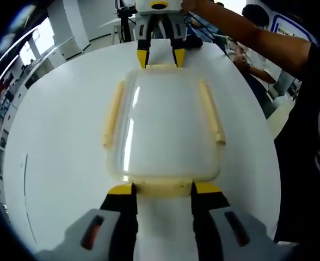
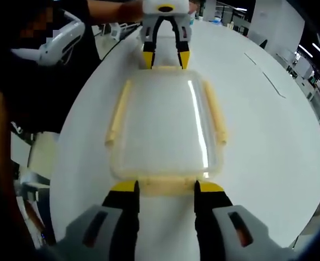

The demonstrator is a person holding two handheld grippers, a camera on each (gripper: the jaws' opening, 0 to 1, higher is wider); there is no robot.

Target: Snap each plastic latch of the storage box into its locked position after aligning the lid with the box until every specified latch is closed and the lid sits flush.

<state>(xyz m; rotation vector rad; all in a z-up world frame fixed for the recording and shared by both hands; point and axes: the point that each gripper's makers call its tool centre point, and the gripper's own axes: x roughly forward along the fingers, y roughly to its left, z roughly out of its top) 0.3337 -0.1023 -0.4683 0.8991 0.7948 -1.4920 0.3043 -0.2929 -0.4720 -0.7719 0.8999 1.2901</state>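
Note:
A clear storage box with its lid (image 1: 162,128) on lies in the middle of the white table. Pale yellow latches run along its long sides (image 1: 112,114) (image 1: 211,111), flared outward. My left gripper (image 1: 164,188) is open, its yellow tips on either side of the near end latch (image 1: 162,190). At the far end the right gripper (image 1: 160,56) straddles the other end latch (image 1: 161,66). In the right gripper view the lid (image 2: 165,125) lies the same way. My right gripper (image 2: 166,186) is open around its end latch (image 2: 165,187), and the left gripper (image 2: 165,57) faces it.
The round white table (image 1: 56,136) has bare room on both sides of the box. A person's arm (image 1: 247,32) reaches in over the far right gripper. The person's dark clothing (image 2: 35,87) stands close along the table edge, with a white device (image 2: 56,41) near it.

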